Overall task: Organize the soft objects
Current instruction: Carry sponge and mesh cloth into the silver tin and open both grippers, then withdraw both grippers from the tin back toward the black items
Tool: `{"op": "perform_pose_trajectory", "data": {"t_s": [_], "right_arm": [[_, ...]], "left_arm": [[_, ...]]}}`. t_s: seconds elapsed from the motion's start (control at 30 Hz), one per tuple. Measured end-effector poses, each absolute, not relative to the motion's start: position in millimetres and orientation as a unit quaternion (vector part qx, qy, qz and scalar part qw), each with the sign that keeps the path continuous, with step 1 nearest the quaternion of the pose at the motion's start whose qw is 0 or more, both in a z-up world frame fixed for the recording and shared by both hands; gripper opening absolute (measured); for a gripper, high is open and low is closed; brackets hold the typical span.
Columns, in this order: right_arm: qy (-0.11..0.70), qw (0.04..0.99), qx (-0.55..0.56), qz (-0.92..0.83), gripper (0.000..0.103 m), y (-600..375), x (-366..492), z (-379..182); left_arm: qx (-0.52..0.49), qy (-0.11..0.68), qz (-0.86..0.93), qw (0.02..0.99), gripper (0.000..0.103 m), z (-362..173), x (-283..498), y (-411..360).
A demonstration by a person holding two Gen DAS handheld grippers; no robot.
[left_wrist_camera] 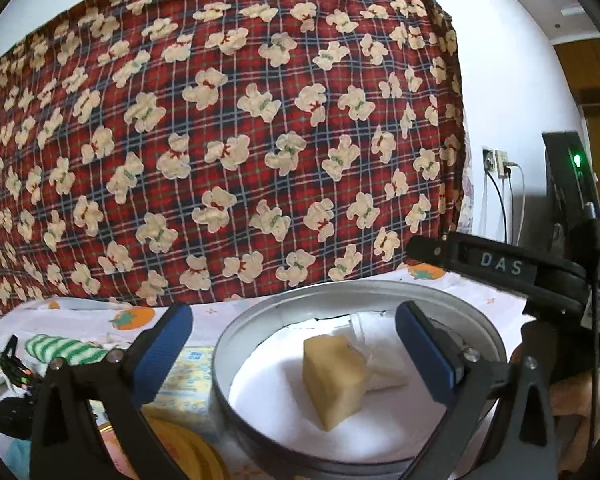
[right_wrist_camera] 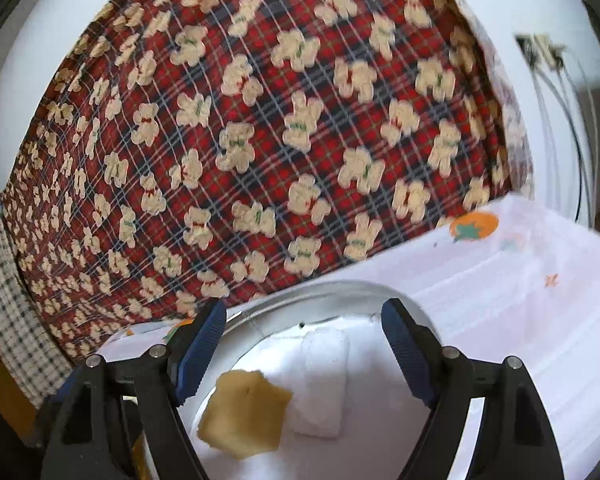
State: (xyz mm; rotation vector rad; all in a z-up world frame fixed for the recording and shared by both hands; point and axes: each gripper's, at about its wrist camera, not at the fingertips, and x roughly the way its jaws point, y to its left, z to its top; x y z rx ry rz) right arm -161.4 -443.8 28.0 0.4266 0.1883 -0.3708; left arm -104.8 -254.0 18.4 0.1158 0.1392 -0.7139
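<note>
One legible marking: the white letters "DAS" on a dark label strip (left_wrist_camera: 501, 266) fixed to the black body of the right hand-held gripper (left_wrist_camera: 556, 280), right of the round metal tin (left_wrist_camera: 260, 320).

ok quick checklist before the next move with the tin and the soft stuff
1. Left gripper open with nothing between its jaws: ok.
2. Right gripper open and empty: ok.
3. Yellow sponge lying inside the tin: ok.
4. White cloth in the tin, touching the sponge: ok.
5. Soft things still outside the tin, such as the striped cloth to its left: not ok.
6. Whether the striped cloth is free of the black clip next to it: cannot tell.
</note>
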Motion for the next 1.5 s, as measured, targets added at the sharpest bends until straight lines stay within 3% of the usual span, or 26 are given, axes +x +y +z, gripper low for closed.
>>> {"op": "perform_pose_trajectory", "data": {"t_s": [0.43, 1.5], "right_arm": [[0.045, 0.962, 0.107, -0.249, 0.082, -404, -169, 31], [0.051, 0.98, 0.082, -0.172, 0.082, -267, -138, 22]], "left_arm": [[0.031, 0.074, -0.334, 0.939, 0.103, 17, -102, -216], [-0.022, 0.126, -0.239, 0.963, 0.103, 6, -38, -64]]}}
